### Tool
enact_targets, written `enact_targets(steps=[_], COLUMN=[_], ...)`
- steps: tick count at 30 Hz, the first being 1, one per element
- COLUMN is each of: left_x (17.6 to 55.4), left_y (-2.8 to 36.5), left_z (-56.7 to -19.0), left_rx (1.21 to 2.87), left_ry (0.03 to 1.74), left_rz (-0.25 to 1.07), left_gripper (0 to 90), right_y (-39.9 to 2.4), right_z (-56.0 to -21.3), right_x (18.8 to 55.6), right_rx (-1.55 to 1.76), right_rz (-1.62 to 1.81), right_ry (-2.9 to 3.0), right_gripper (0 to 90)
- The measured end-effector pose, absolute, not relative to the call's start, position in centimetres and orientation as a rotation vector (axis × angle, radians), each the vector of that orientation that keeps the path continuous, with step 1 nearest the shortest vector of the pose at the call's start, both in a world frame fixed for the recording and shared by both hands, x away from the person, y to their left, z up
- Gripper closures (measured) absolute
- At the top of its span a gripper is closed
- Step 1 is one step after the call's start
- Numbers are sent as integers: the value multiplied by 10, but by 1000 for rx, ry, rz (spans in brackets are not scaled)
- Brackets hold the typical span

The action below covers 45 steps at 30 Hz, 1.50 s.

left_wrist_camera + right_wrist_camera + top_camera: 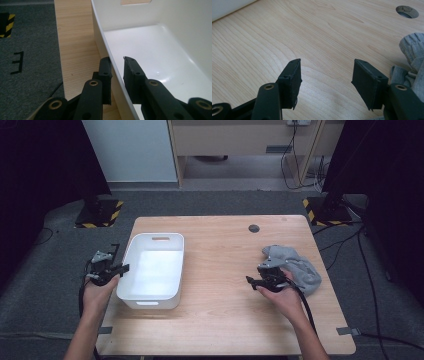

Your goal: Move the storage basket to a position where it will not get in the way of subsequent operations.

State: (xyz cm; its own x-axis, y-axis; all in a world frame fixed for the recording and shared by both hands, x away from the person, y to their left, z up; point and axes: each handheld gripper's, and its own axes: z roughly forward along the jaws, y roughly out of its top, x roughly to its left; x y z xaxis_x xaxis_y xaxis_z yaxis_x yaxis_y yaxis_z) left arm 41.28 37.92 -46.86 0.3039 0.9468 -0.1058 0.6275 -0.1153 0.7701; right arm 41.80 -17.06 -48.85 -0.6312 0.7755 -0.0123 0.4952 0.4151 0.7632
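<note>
Left hand-held gripper [117,65]: narrow, jaws astride the left wall of the white bin [174,270], one jaw outside, one inside; pads close on the wall, looks clamped.
Right hand-held gripper [325,75]: jaws apart with nothing between them, hovering over bare wood just beside the grey cloth [299,265].
White bin: on the left half of the table, empty, cut-out handle slot at its far end, long side running away from the person.
Grey cloth: crumpled heap near the right edge of the table, well apart from the bin; edge of it just right of the right jaws in the right gripper view.
Step in hand, as judged: steady the bin with the left grip, take the cloth with the right.
Doing it well: keep the left clamp low on the wall so the bin cannot tip; turn the right jaws toward the heap, bite into a thick fold rather than a loose edge, lift clear of the table before carrying across.
Risk: thin grab slipping off, trailing fabric dragging on the bin rim.
Table [225,320]: pale wood grain, round cable hole [254,228] near the far edge.
Room: grey carpet, yellow-black striped floor markers [116,212] at both far corners, dark stands and cables beyond.
</note>
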Motion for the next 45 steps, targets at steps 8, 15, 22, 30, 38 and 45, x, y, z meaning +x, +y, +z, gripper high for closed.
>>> enact_targets(steps=[8, 15, 22, 30, 38, 45], left_x=[419, 429, 430, 415, 404, 401], left_y=[389, 397, 403, 399, 391, 395], left_z=[-468, -467, -467, -462, -455, -463], left_rx=[1848, 1849, 1801, 1834, 1823, 1822], left_ry=[1416, 1428, 1431, 1425, 1447, 1489], left_rz=[557, 571, 578, 604, 602, 572], left_gripper=[765, 765, 660, 551, 602, 703], right_y=[-170, -171, -171, -170, -170, -172], right_z=[-490, -492, -492, -493, -493, -492], right_x=[418, 419, 419, 419, 419, 419], right_rx=[1101, 1101, 1108, 1106, 1105, 1107], right_rz=[1061, 1056, 1057, 1047, 1047, 1051], right_ry=[2311, 2315, 2317, 2326, 2328, 2326], right_gripper=[403, 403, 399, 397, 395, 395])
